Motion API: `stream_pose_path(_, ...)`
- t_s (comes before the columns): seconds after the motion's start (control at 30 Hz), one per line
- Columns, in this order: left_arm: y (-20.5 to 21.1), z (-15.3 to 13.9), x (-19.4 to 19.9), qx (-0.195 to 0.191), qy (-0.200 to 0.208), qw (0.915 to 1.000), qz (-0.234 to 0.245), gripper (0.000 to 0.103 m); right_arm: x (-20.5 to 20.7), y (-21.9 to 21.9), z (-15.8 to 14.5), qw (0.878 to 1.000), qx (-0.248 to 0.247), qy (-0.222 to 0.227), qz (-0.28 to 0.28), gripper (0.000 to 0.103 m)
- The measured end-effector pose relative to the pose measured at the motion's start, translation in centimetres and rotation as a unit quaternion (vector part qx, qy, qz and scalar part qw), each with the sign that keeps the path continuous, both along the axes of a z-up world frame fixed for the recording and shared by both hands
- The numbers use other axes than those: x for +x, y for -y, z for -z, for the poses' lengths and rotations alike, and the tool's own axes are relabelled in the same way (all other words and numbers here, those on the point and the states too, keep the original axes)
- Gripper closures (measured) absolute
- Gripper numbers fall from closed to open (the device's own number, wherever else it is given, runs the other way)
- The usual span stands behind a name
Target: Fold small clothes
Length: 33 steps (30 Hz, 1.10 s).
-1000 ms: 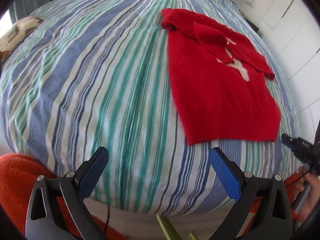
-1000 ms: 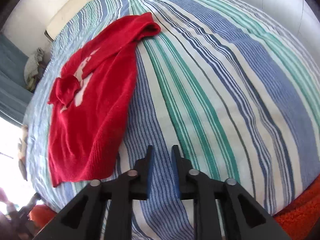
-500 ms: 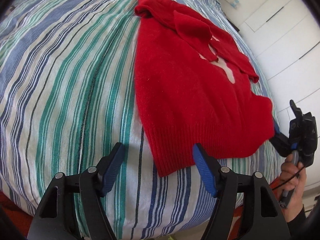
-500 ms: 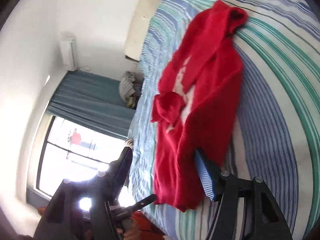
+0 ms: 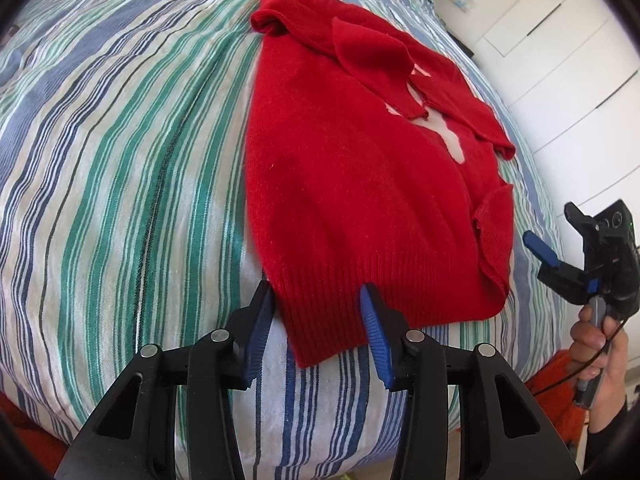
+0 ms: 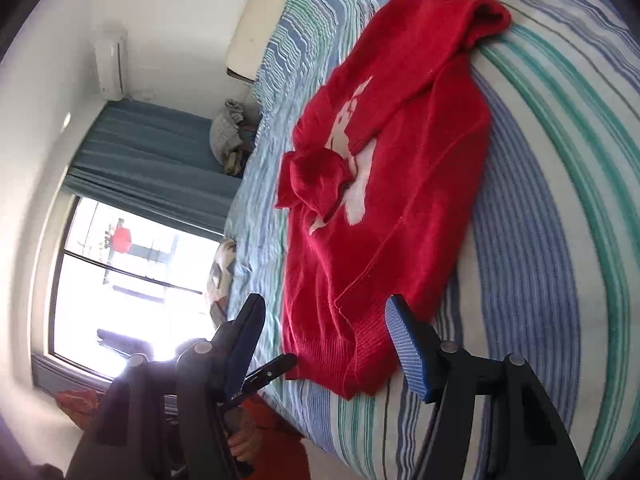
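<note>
Lying spread on a bed with a blue, green and white striped cover (image 5: 132, 168), a small red sweater (image 5: 352, 184) has its ribbed hem toward the near edge and its neck toward the far end, a white figure (image 6: 356, 184) showing on its front under two sleeves folded inward. In the left wrist view, the left gripper (image 5: 316, 320) sits low over the hem's near left corner; its jaws have just been closing and now stand part-way open, with that corner of ribbed knit lying between the blue pads (image 5: 372, 328), the left pad just outside the sweater's side edge and the right pad over the hem. Whether either pad already presses the cloth cannot be told. To the right in this view, the right gripper (image 5: 560, 248) is held by a hand (image 5: 600, 344) just beside the sweater's near right corner, where the hem is curled up. In the right wrist view, the right gripper's jaws stand moderately wide apart, having just closed slightly, and the curled hem corner lies in front of and between them without being pinched. Beyond the bed in this view are a bright window (image 6: 120, 272), a blue curtain (image 6: 152, 156) and a wall-mounted air conditioner (image 6: 110, 64).
</note>
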<state>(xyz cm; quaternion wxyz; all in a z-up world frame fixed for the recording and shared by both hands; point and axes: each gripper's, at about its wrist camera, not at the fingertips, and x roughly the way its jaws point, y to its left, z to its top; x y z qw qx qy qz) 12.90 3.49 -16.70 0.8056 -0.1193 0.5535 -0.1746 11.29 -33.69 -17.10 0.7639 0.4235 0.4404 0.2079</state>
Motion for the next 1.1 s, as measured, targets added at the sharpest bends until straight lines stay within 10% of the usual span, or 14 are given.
stream_pose_path(0.2,1.2,0.1,-0.6,0.037,0.012,0.9992,0.012,0.062,4.2,-7.1,0.5,0.973,-0.211,-0.094,-0.007,0.05)
stream_pose_path(0.3,1.7,0.1,-0.8,0.06,0.02,0.9976,0.027,0.066,4.8,-9.0,0.9,0.955,-0.282,-0.093,-0.012,0.098)
stream_pose_path(0.7,0.6,-0.1,-0.8,0.025,0.013,0.9993,0.025,0.073,-6.8,3.2,-1.2,0.967,-0.217,-0.109,0.083,0.097)
stream_pose_path(0.8,1.0,-0.3,-0.6,0.013,0.011,0.9992,0.037,0.069,-7.5,4.2,0.1,0.974,-0.174,-0.105,0.097,0.091)
stream_pose_path(0.93,0.1,-0.3,-0.4,-0.026,0.0,0.9993,0.027,0.05,-8.5,5.1,0.4,0.987,-0.094,-0.062,0.116,0.051)
stream_pose_path(1.1,-0.1,0.5,0.3,-0.047,-0.016,0.9987,0.011,0.064,-7.0,4.2,2.6,0.99,-0.088,-0.068,0.087,0.051)
